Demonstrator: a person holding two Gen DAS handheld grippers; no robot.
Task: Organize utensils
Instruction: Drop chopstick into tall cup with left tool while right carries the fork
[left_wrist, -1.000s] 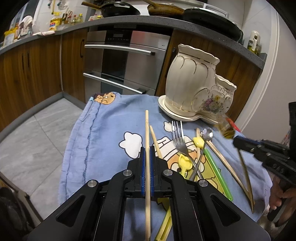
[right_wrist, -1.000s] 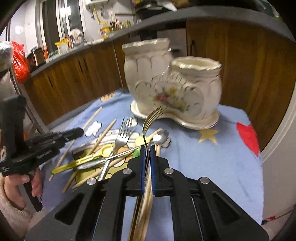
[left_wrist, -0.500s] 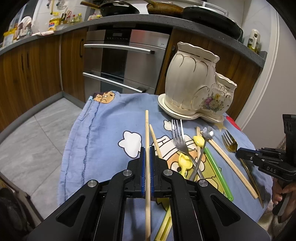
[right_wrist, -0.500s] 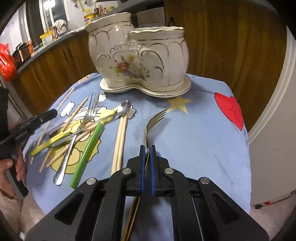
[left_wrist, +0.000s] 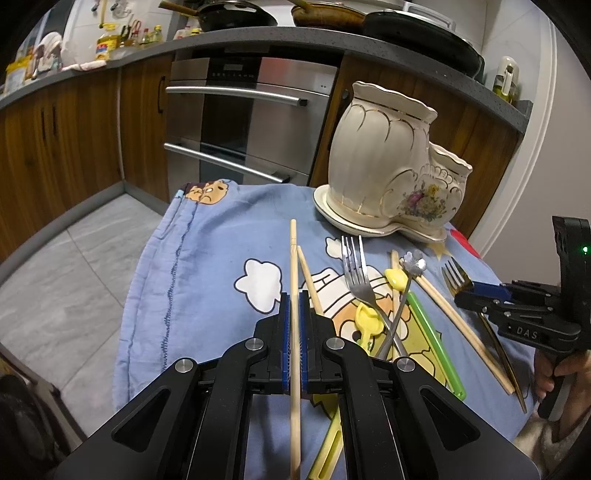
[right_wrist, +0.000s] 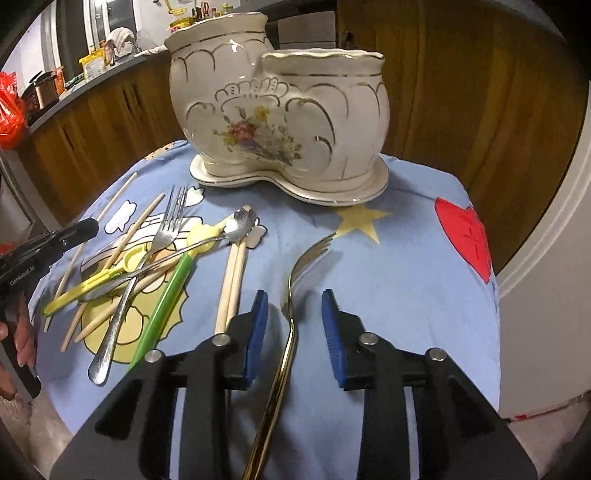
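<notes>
The left gripper (left_wrist: 294, 314) has its fingers pressed together on a wooden chopstick (left_wrist: 294, 280), whose long axis runs straight along the fingers, its far tip pointing toward the oven (left_wrist: 243, 122) and its near end passing back under the gripper body. The chopstick seems to sit slightly above the blue cartoon cloth (left_wrist: 207, 266) covering the tabletop, though the fisheye view makes that hard to judge.

The right gripper (right_wrist: 294, 325) has its blue-padded fingers (right_wrist: 258, 321) spreading apart; a gold fork (right_wrist: 291, 295) lies on the cloth between them, touching neither pad. Its handle runs back under the gripper and its tines point away toward the cream ceramic utensil holder (right_wrist: 280, 110), curving slightly to the right.

The holder stands upright on its dish at the far side of the cloth. To the left of the gold fork lie a pair of chopsticks (right_wrist: 232, 280), a green straw-like stick (right_wrist: 166, 302), a silver fork (right_wrist: 162, 236), a silver spoon (right_wrist: 242, 221) and yellow plastic utensils (right_wrist: 110, 275), crossing one another in a loose pile.
</notes>
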